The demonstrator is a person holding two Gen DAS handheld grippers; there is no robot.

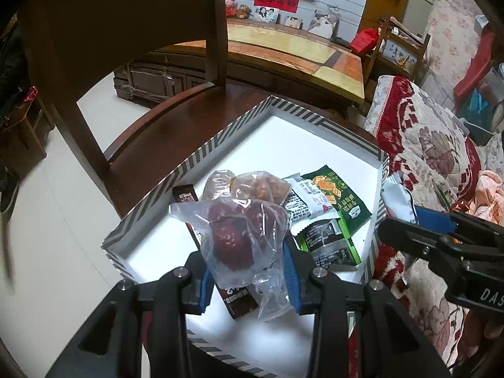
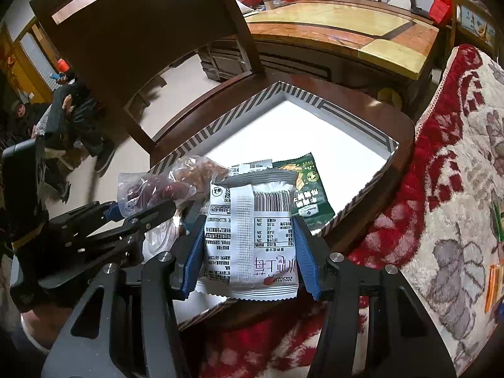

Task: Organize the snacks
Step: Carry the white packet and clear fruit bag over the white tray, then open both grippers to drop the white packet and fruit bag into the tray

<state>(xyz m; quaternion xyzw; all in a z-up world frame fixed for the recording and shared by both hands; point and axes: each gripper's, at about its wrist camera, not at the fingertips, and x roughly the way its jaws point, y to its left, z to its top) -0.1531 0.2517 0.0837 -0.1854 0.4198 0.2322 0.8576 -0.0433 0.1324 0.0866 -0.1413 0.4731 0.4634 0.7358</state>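
Note:
A white box with a striped rim [image 1: 220, 145] [image 2: 346, 107] sits on a dark wooden chair seat. It holds a clear bag of nuts [image 1: 258, 186], a white packet [image 1: 302, 201], green packets [image 1: 340, 195] [image 2: 310, 189] and a dark brown bar [image 1: 189, 197]. My left gripper [image 1: 249, 271] is shut on a clear bag of red dates [image 1: 233, 236] [image 2: 148, 192], held above the box's near part. My right gripper [image 2: 249, 252] is shut on a white snack packet [image 2: 252, 239] over the box's near right edge; it shows at the right in the left wrist view [image 1: 419, 220].
The wooden chair back [image 1: 126, 31] rises behind the box. A red and cream floral blanket [image 1: 425, 145] [image 2: 441, 189] lies right of the chair. A long wooden cabinet [image 1: 283, 50] stands beyond. A person sits at far left [image 2: 72, 110].

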